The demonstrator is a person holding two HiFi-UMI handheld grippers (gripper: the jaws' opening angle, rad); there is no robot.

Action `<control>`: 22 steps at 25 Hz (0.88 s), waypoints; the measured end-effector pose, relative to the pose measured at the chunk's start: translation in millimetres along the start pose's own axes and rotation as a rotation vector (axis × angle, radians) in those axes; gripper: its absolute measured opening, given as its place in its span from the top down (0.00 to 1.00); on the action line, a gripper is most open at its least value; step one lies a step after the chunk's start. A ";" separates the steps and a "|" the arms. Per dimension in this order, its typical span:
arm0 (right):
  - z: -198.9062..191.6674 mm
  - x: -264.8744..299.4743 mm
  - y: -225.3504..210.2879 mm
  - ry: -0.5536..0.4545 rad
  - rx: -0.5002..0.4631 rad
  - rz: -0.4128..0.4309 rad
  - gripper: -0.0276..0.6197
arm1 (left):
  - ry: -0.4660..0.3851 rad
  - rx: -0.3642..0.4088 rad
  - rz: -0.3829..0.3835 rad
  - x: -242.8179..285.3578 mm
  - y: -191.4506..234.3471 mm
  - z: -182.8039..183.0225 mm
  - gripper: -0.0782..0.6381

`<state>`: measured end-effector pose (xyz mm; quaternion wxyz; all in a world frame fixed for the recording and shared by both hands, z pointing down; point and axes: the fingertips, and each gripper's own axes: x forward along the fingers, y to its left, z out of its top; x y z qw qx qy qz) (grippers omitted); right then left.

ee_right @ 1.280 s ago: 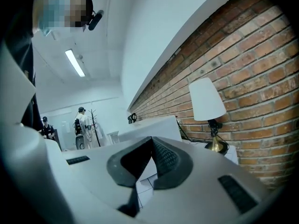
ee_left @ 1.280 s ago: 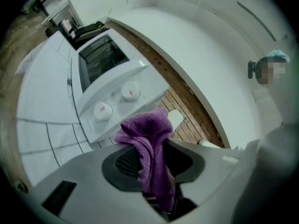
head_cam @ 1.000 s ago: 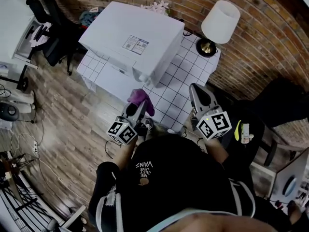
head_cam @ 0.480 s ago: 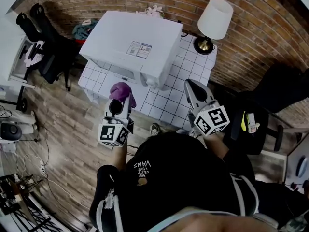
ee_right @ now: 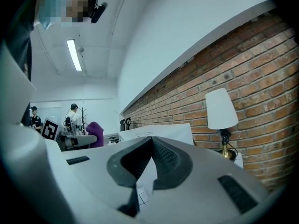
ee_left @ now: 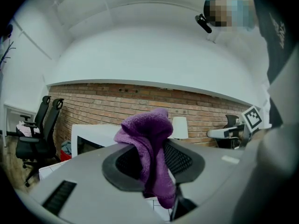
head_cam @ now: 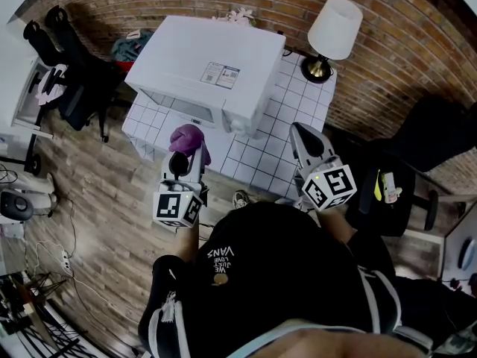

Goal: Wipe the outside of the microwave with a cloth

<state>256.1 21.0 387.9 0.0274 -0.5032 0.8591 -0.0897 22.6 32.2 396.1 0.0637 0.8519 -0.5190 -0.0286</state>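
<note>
The white microwave (head_cam: 209, 69) stands on a white tiled table (head_cam: 268, 151) against the brick wall. Its door front shows in the left gripper view (ee_left: 88, 143), and its top shows in the right gripper view (ee_right: 161, 130). My left gripper (head_cam: 188, 155) is shut on a purple cloth (head_cam: 186, 137), held in the air just off the table's near edge, in front of the microwave's door. The cloth (ee_left: 148, 146) bunches above the jaws and hangs down between them. My right gripper (head_cam: 299, 133) is over the table's right part, jaws shut (ee_right: 150, 141) with nothing in them.
A table lamp (head_cam: 335, 28) with a white shade and brass base stands at the table's far right corner. Black office chairs (head_cam: 63, 58) are on the wooden floor at the left. A dark chair (head_cam: 387, 192) sits at the right. Two people (ee_right: 74, 113) stand far off.
My left gripper has carried the purple cloth to the left and a little farther out, from the table's near edge toward the microwave's front. The right gripper has hardly moved.
</note>
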 end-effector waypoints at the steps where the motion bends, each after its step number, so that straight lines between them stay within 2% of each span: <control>1: -0.5 0.0 -0.4 0.001 0.002 -0.002 0.96 | 0.002 -0.003 -0.002 0.5 -0.8 -0.9 0.70; 12: -2.1 3.3 -1.1 -0.001 0.022 0.005 0.96 | 0.014 -0.016 0.004 3.6 -1.5 -7.1 0.71; 17: -2.5 5.6 0.9 0.002 0.031 0.014 0.96 | 0.012 -0.047 0.010 4.9 0.9 -8.5 0.71; 22: -3.0 8.4 -0.3 -0.005 0.035 0.013 0.96 | 0.013 -0.034 0.004 8.9 1.7 -8.6 0.71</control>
